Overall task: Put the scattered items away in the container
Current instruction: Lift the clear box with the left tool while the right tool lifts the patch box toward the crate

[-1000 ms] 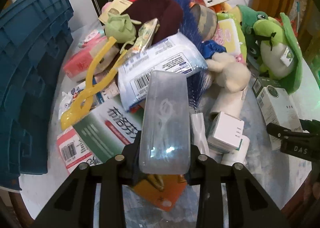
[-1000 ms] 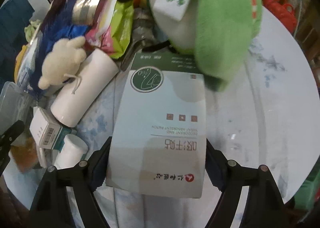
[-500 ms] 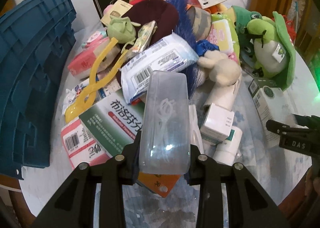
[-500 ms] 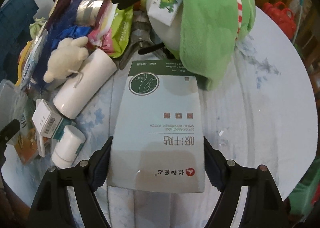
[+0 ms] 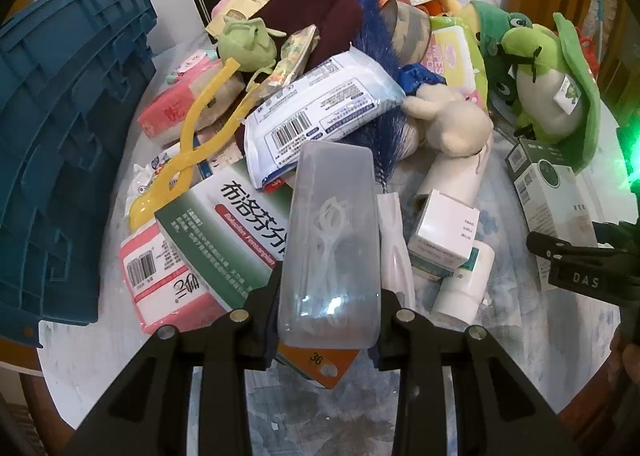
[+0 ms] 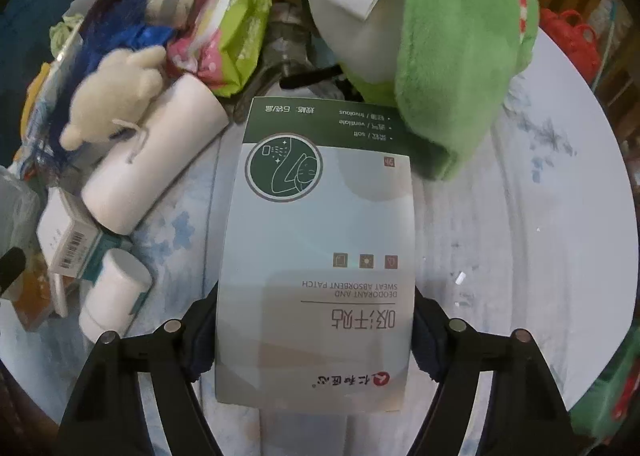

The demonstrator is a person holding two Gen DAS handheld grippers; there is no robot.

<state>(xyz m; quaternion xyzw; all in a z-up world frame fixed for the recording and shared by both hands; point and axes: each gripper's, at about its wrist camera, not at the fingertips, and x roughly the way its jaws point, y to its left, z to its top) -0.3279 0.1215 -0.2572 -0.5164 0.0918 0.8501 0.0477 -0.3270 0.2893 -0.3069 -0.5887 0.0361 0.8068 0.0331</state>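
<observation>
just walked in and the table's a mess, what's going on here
A person is tidying a cluttered round table with a hand-held gripper in each hand. The left hand-held gripper is shut on a clear plastic case of floss picks, held above the pile, with the blue crate off to its left. The right hand-held gripper has just been closing around a deodorant sweat-patch box beside the green frog plush.

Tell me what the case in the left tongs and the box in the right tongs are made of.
Case: likely frosted translucent plastic; floss picks show through it, glare at its base. Box: apparently printed cardboard, semi-gloss, with flat faces and crisp edges.
</observation>
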